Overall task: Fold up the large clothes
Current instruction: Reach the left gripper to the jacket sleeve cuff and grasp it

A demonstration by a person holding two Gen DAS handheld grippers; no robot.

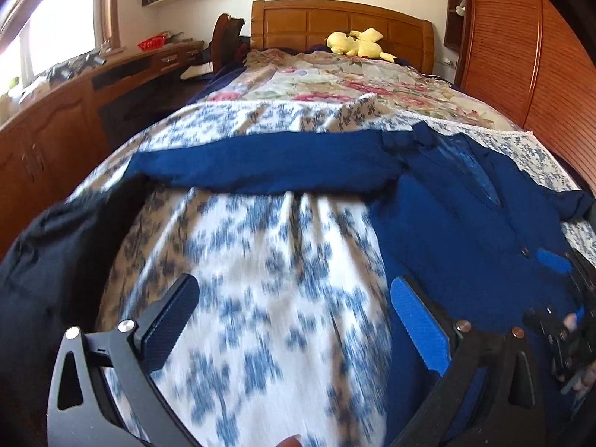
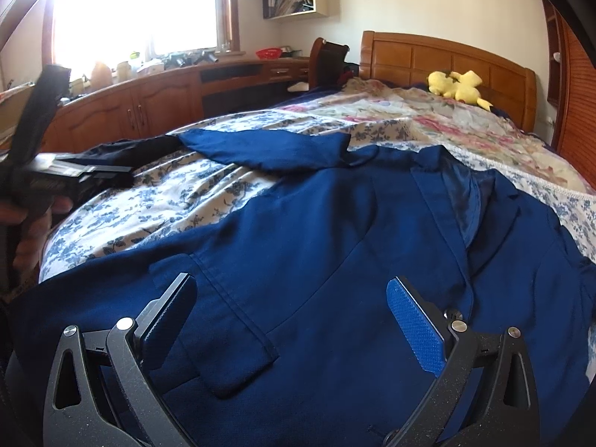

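A large navy blue jacket (image 2: 335, 231) lies spread face up on the bed, lapels toward the headboard. One sleeve (image 1: 260, 165) stretches out to the left across the floral sheet. My left gripper (image 1: 294, 320) hovers open over the blue-and-white sheet beside the jacket's left edge, nothing between its fingers. My right gripper (image 2: 294, 316) is open above the jacket's lower front, near a pocket flap (image 2: 231, 342). The right gripper (image 1: 562, 298) also shows at the right edge of the left wrist view, and the left one (image 2: 93, 173) at the left of the right wrist view.
The bed has a blue-floral sheet (image 1: 268, 260) in front and a pink floral quilt (image 1: 335, 82) behind. A yellow plush toy (image 2: 458, 87) lies by the wooden headboard (image 2: 447, 56). Wooden cabinets (image 2: 149, 108) and a desk run along the left; a wardrobe (image 1: 521, 56) stands right.
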